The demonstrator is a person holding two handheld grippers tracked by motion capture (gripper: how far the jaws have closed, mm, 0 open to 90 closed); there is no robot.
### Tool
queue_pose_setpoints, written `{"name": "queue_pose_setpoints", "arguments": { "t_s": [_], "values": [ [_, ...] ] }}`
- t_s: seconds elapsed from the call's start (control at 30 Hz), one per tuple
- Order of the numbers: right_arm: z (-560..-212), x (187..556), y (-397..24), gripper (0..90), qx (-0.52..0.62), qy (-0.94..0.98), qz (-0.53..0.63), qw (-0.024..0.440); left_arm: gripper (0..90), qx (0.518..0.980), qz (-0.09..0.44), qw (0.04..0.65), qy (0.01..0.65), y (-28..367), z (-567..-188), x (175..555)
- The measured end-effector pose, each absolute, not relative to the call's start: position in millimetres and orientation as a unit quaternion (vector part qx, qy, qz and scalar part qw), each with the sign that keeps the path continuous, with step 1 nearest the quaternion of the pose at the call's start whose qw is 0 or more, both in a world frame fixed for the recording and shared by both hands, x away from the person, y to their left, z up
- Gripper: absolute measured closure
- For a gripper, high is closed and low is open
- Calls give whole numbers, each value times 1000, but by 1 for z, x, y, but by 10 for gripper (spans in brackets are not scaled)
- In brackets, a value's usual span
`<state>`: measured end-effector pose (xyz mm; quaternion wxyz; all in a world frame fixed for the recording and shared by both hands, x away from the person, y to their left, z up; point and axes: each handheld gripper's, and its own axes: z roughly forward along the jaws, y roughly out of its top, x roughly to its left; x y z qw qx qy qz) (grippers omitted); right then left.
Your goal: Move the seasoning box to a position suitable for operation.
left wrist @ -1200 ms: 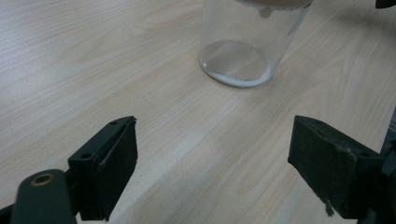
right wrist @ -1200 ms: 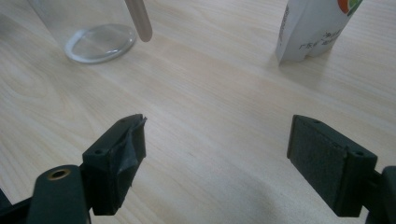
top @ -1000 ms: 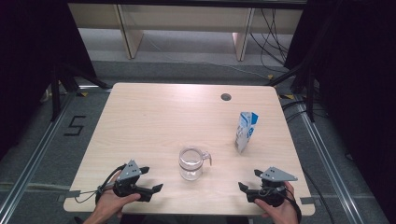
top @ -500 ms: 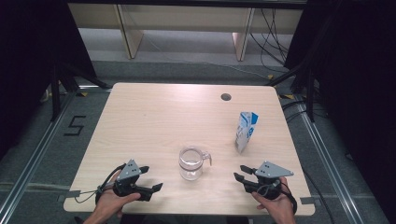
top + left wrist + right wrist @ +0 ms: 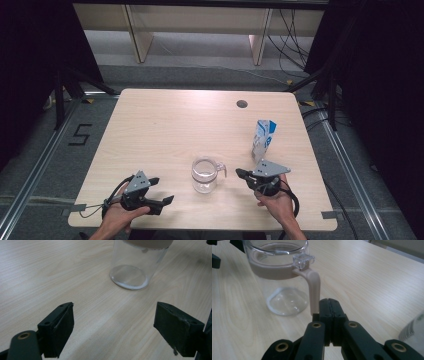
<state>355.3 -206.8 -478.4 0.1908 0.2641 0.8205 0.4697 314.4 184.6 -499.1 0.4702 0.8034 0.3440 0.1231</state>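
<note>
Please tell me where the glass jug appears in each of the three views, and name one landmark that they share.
High view: glass jug stands low centre, between both grippers.
Left gripper view: its base at top centre, beyond the open jaws.
Right gripper view: upper left, handle just ahead of the shut jaws.
Shared landmark: wooden table.

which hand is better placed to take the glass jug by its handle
Right. The right tongs sit beside the beige handle of the glass jug, though shut and empty. The left tongs are open but on the side away from the handle.
</note>
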Motion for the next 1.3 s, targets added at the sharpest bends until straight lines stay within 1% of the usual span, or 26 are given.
{"name": "queue_pose_setpoints", "arguments": {
  "t_s": [0.07, 0.2, 0.23, 0.33, 0.6, 0.7, 0.83, 0.87, 0.97, 1.0, 1.1, 1.3],
  "values": [
    [-479, 361, -203, 900, 267, 824, 465, 185, 159, 805, 123, 469, 342, 185, -499, 315],
    [-482, 375, -197, 900, 264, 826, 461, 190, 160, 805, 120, 470, 342, 186, -499, 315],
    [-483, 378, -195, 900, 263, 827, 462, 182, 160, 805, 119, 470, 342, 186, -498, 315],
    [-484, 388, -191, 900, 256, 832, 459, 177, 160, 805, 123, 469, 342, 185, -499, 314],
    [-484, 401, -182, 900, 230, 833, 476, 167, 162, 805, 119, 470, 341, 185, -499, 315],
    [-486, 400, -179, 900, 228, 836, 475, 152, 162, 807, 120, 468, 340, 185, -498, 314],
    [-485, 400, -179, 900, 217, 839, 477, 146, 162, 807, 120, 467, 341, 185, -498, 314],
    [-484, 398, -180, 900, 213, 836, 488, 136, 162, 808, 120, 467, 338, 185, -498, 314],
    [-483, 396, -181, 900, 216, 837, 485, 131, 163, 807, 120, 467, 340, 185, -498, 314],
    [-483, 395, -179, 900, 197, 839, 491, 125, 163, 803, 116, 468, 349, 184, -499, 313],
    [-482, 390, -178, 900, 204, 844, 479, 126, 164, 808, 122, 466, 338, 186, -498, 314],
    [-479, 377, -182, 900, 205, 842, 484, 118, 164, 808, 124, 462, 343, 185, -498, 314]
  ]
}}
